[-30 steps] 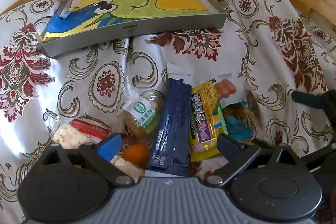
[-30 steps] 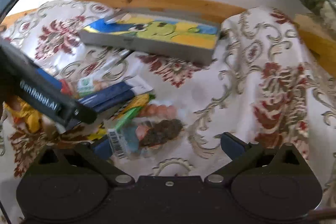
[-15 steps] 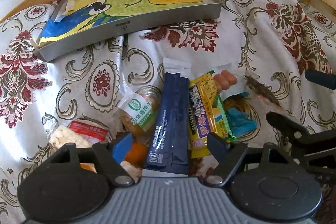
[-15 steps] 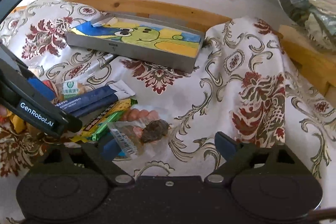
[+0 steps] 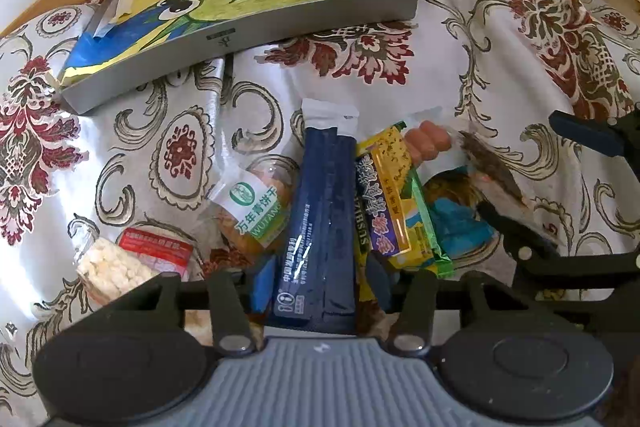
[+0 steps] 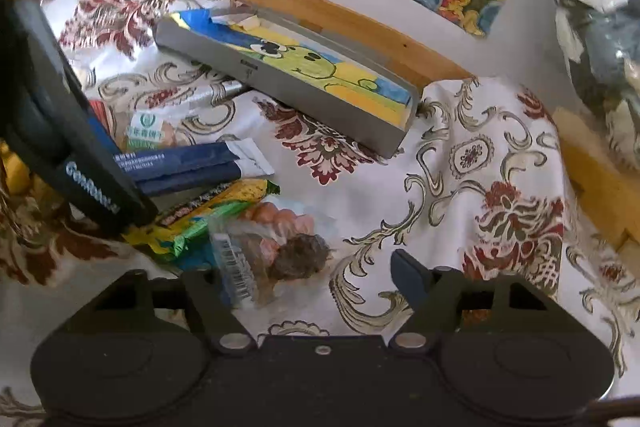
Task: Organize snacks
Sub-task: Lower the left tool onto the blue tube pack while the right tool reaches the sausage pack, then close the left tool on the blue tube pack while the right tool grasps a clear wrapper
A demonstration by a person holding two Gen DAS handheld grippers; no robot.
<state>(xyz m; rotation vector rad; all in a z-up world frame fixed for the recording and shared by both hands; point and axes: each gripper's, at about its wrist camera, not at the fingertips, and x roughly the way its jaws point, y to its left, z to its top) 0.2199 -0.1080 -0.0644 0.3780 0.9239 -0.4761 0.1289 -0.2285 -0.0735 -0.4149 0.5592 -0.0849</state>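
Left claw (image 5: 316,287) closed on light, slippery navy stick sachets (image 5: 320,211) near their lower end; right claw (image 6: 304,279) open, straddling crinkly clear snack pouch (image 6: 276,259).

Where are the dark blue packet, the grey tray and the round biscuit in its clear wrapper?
dark blue packet (image 5: 320,211), left wrist view, middle of its face.
grey tray (image 5: 280,27), left wrist view, front wall.
round biscuit (image 5: 256,207), left wrist view, green label.
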